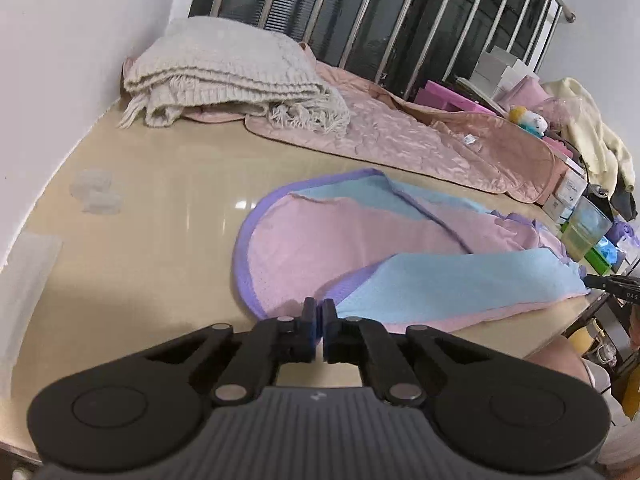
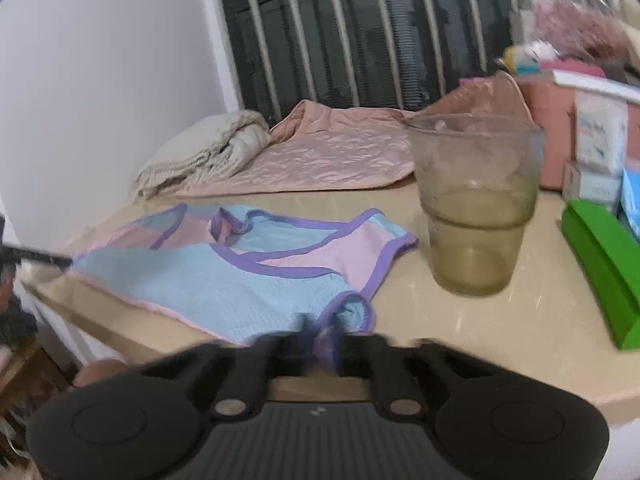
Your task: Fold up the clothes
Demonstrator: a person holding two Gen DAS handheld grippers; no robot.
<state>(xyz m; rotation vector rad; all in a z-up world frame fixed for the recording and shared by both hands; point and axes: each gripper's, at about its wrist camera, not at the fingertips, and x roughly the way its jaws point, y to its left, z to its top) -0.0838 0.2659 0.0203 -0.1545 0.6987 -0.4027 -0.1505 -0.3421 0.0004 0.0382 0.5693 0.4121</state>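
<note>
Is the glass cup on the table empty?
No, the glass cup on the table holds yellowish liquid in its lower half.

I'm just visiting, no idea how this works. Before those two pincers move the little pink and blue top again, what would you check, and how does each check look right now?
1. Left gripper pinching the top at its purple-trimmed edge: ok, fingers closed there.
2. Right gripper holding the purple strap: ok, though blurred.
3. Top lying flat: not ok, one blue flap is folded across it.
4. Glass of yellowish liquid clear of the top: not ok, it stands close beside it.
5. Free table for folding: ok, bare on the side away from the glass.
6. Pink quilted cloth apart from the top: ok.
</note>
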